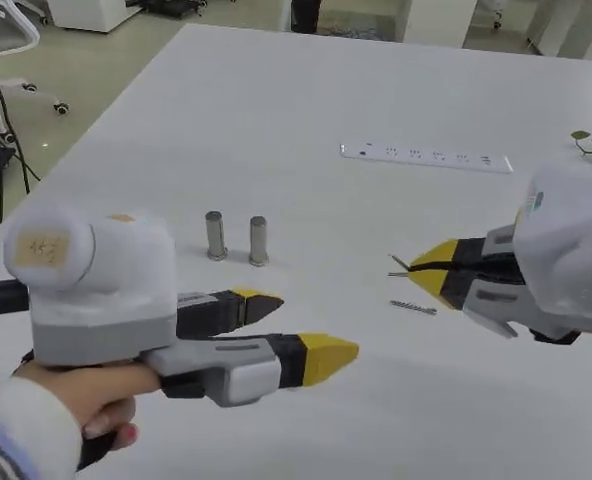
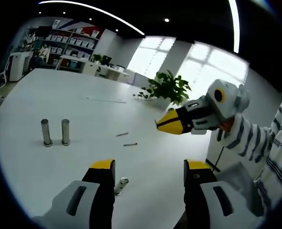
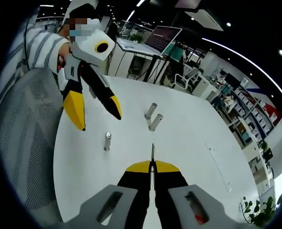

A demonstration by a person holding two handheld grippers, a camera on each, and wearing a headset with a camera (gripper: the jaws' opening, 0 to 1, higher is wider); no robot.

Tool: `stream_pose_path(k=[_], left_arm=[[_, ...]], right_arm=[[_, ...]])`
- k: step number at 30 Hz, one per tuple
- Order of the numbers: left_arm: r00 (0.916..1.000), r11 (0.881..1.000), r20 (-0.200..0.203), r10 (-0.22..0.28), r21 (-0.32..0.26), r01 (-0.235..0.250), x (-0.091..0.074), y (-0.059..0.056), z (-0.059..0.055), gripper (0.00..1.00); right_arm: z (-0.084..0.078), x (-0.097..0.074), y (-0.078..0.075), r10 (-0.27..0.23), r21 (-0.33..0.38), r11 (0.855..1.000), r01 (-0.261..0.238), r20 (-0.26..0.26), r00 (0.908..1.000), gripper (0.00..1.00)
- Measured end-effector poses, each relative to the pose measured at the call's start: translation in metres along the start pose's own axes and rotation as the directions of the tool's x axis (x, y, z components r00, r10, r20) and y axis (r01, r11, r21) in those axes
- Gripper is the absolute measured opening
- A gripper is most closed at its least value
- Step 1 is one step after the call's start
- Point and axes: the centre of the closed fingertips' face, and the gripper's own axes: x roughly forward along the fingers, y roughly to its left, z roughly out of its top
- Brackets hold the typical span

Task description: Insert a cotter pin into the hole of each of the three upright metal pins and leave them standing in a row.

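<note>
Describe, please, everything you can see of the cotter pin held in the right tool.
The cotter pin is a thin, dark, metal-looking sliver, clamped between the shut, yellow-tipped jaws of the right tool. Its free end sticks straight out ahead of the tips, over the white table, and apparently touches nothing else. Its gripped end is hidden, so its shape there cannot be made out.

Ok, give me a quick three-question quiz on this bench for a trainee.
1. True or false: the left gripper has its jaws open.
2. How many metal pins can be counted in the right gripper view? A: two. B: three. C: four.
3. Fill in: the right gripper is shut on a ____.

Key: 1 true. 2 B. 3 cotter pin.
</note>
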Motion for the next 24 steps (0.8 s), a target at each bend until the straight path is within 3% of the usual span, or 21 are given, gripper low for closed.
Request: stream_pose_path(k=[5,8,11,24], left_arm=[[0.9994,0.999,-0.01,-0.034,-0.021,0.034,0.004,-0.005,0.001,0.46],[0.9984,0.998,0.002,-0.056,-0.018,0.056,0.005,-0.009,0.003,0.38],[0.9968,0.996,0.007,-0.08,-0.048,0.08,0.007,-0.012,0.007,0.35],[0.9934,0.989,-0.01,-0.114,-0.091,0.113,0.013,-0.014,0.007,0.21]], right_arm=[[0.006,-0.002,0.01,-0.009,-0.041,0.999,0.009,0.003,1.0,0.0],[0.009,-0.002,0.016,-0.009,-0.06,0.998,0.009,0.003,1.0,0.0],[0.011,0.0,0.023,-0.007,-0.099,0.995,0.006,-0.007,1.0,0.0],[0.022,0.008,0.044,0.027,-0.188,0.982,-0.03,-0.018,0.9995,0.0]])
